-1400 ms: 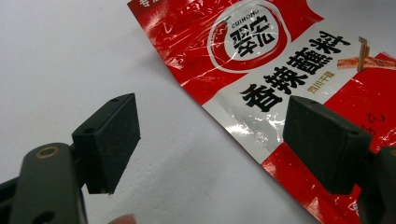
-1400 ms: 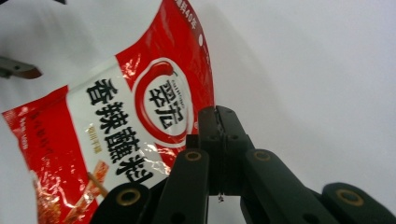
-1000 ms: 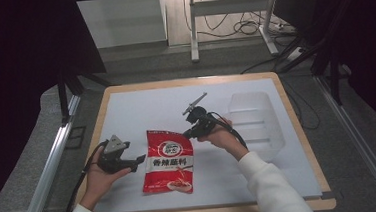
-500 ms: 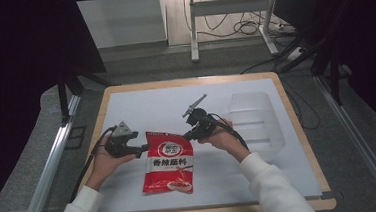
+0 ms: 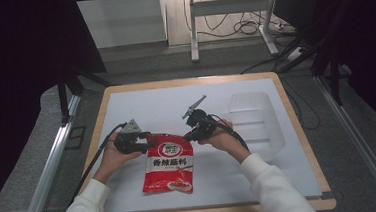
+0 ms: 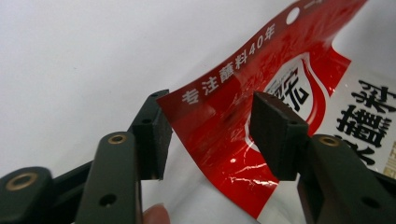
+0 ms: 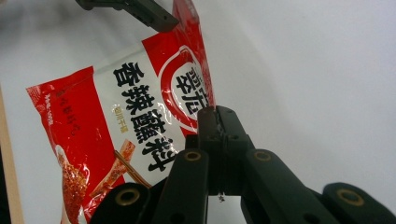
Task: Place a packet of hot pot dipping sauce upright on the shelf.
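A red and white seasoning packet (image 5: 168,163) lies on the white board (image 5: 141,107). Its top edge is lifted. My right gripper (image 5: 188,136) is shut on the packet's top right corner, and its jaws (image 7: 218,112) pinch the edge of the packet (image 7: 140,107). My left gripper (image 5: 148,140) is at the top left corner. Its jaws have just been closing. In the left gripper view the packet's corner (image 6: 280,60) stands between the two pads (image 6: 152,135) of the left gripper (image 6: 212,130), with a gap on each side. The left gripper's jaw (image 7: 140,11) also shows in the right gripper view.
A clear plastic container (image 5: 255,121) sits on the board to the right of my right hand. The board has a wooden rim (image 5: 298,128). Dark frame posts and metal rails (image 5: 50,166) flank the table.
My left gripper has moved right, up to the packet's top left corner, and its jaws have narrowed around that corner. The right gripper has kept its hold and its place.
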